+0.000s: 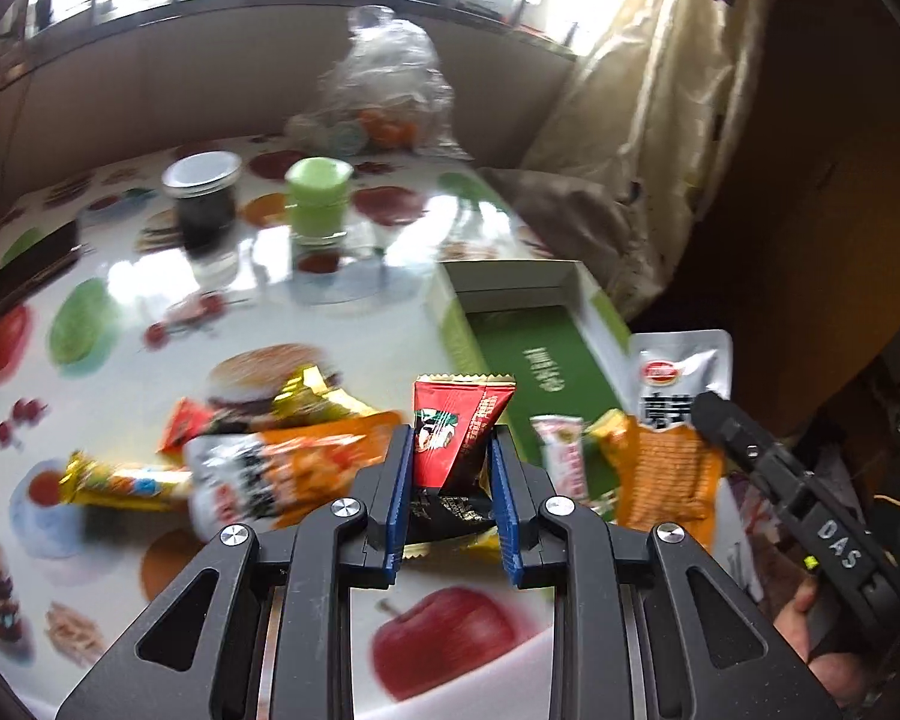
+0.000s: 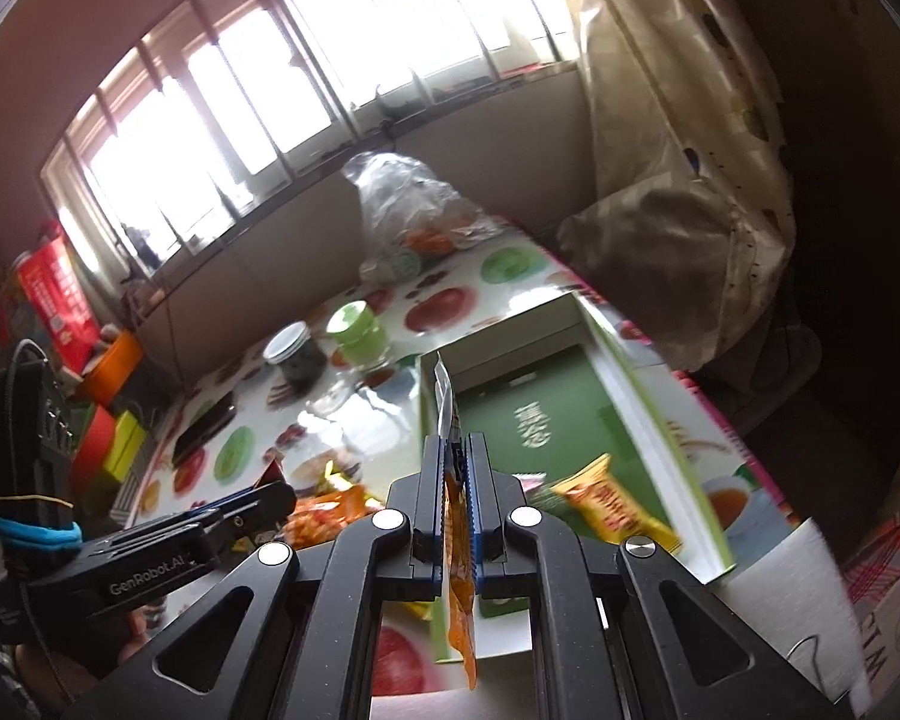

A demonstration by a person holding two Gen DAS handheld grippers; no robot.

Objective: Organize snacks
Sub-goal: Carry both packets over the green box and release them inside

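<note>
A: Red and black wrapper, that is what the left gripper [image 1: 453,480] holds. Its jaws are closed on this red snack pack [image 1: 459,438], which stands upright between the blue pads, above the desk [image 1: 120,276].

B: And the right gripper [image 2: 457,498]?

A: Its jaws are closed on an orange pouch [image 1: 672,450]. In the right wrist view the pouch is seen from its thin edge, with the silver top pointing up and the orange bottom hanging below the jaws. In the left wrist view it shows its flat face, beside the near corner of the box.

B: Where is the box?

A: The open box [image 2: 648,414] with a green floor lies on the desk near the right edge. Inside, at the near end, lies a yellow snack pack [image 2: 615,504] and a pink-white one [image 1: 564,456].

B: Are other snacks outside?

A: Yes, a loose pile of snacks [image 1: 258,462] lies on the desk, left of the box: orange, gold and yellow packs, blurred. Farther back stand a dark jar [image 1: 204,198] and a green cup [image 1: 319,198], and behind them a clear plastic bag [image 1: 390,78].
</note>
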